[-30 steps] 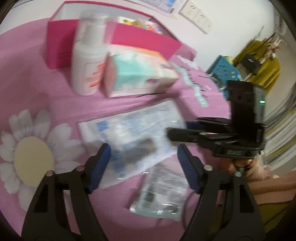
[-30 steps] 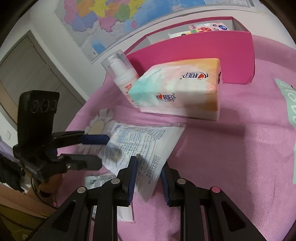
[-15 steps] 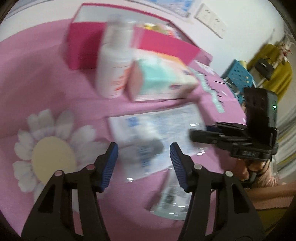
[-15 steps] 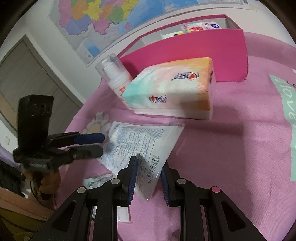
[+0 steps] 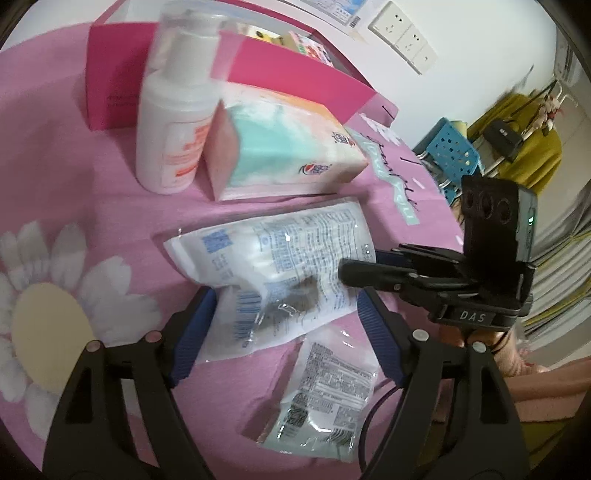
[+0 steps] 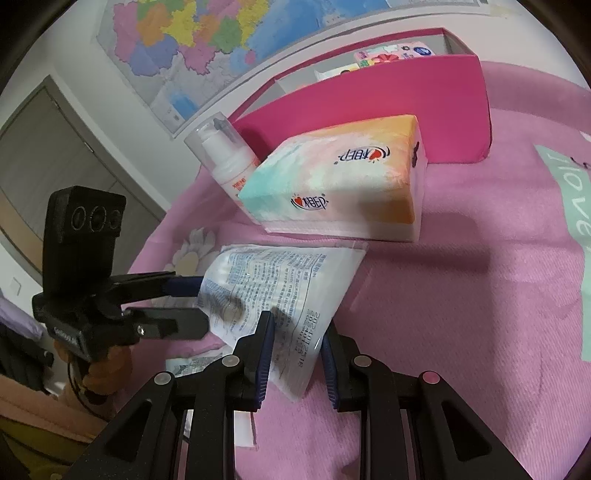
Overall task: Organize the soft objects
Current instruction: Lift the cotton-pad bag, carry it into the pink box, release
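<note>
A flat white plastic pouch (image 5: 280, 266) printed with blue text lies on the pink cloth (image 5: 74, 177), directly ahead of both tongs. The right gripper (image 6: 295, 354) straddles the pouch's near corner, with a blue pad on either side; whether the pads actually press the film cannot be told, since a narrow gap shows between the corner and the right-hand pad. In the left wrist view the same tool enters from the right, its black fingertips (image 5: 354, 271) meeting the pouch's right edge. The left gripper (image 5: 284, 328) stands wide, its blue pads flanking the pouch's near edge without touching it; nothing lies clamped between them.

Below the left gripper's right finger, nearer the camera, rests a smaller clear packet (image 5: 325, 398) with dark print, its upper edge tucked under the large pouch. Beyond the pouch, a tissue pack (image 6: 340, 184) in teal, pink and orange lies flat, close to the pouch's far edge. A white pump bottle (image 5: 173, 122) stands upright just left of the tissue pack as the left gripper sees it. Behind both sits an open magenta box (image 6: 406, 88) holding colourful packets. A daisy print (image 5: 48, 317) marks the cloth left of the left gripper. A map (image 6: 207, 33) hangs on the wall beyond the box.
</note>
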A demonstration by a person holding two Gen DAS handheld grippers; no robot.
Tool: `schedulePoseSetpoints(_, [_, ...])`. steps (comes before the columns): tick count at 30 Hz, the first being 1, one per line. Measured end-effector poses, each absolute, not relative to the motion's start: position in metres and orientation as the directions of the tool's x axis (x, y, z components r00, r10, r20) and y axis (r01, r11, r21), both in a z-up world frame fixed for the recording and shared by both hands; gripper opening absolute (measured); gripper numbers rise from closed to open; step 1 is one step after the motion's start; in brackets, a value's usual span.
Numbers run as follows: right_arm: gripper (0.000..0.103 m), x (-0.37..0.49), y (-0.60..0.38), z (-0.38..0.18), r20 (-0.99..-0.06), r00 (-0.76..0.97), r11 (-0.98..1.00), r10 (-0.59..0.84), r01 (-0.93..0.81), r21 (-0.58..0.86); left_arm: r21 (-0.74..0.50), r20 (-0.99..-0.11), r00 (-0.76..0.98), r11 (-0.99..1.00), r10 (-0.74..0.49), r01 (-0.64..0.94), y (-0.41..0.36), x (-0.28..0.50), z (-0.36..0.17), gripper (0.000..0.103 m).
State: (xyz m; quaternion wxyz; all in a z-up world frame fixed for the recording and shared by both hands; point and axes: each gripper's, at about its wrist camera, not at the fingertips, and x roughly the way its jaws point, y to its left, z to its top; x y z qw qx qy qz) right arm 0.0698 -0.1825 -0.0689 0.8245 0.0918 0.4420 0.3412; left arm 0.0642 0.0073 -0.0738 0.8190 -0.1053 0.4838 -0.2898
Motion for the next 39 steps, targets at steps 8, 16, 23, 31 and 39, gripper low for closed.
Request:
schedulePoseSetpoints(8, [0.024,0.070,-0.193,-0.061,-0.642,0.398,0.746,0.655,-0.478,0.464,-0.423,-0.748,0.389,0.838,-0.538,0.346,0.007,0.059,-0.070,0.057])
schedulePoseSetpoints(16, [0.024,0.067,-0.194,-0.052,-0.617,0.419,0.737,0.667,-0.497,0.459,-0.363,-0.739,0.450,0.859,-0.502,0.361,0.007,0.047,-0.048,0.054])
schedulePoseSetpoints(23, [0.024,0.064,-0.197,-0.043,-0.601,0.435,0.733,0.671,-0.512,0.448,-0.329,-0.728,0.483,0.865,-0.487,0.378,0.007,0.041,-0.034,0.054])
schedulePoseSetpoints(31, [0.024,0.059,-0.203,-0.033,-0.581,0.456,0.732,0.674,-0.520,0.441,-0.299,-0.712,0.515,0.870,-0.476,0.391,0.002,0.038,-0.019,0.054])
schedulePoseSetpoints(39, [0.024,0.056,-0.208,-0.018,-0.561,0.482,0.734,0.673,-0.532,0.423,-0.272,-0.694,0.543,0.871,-0.472,0.408,-0.003,0.040,-0.003,0.054])
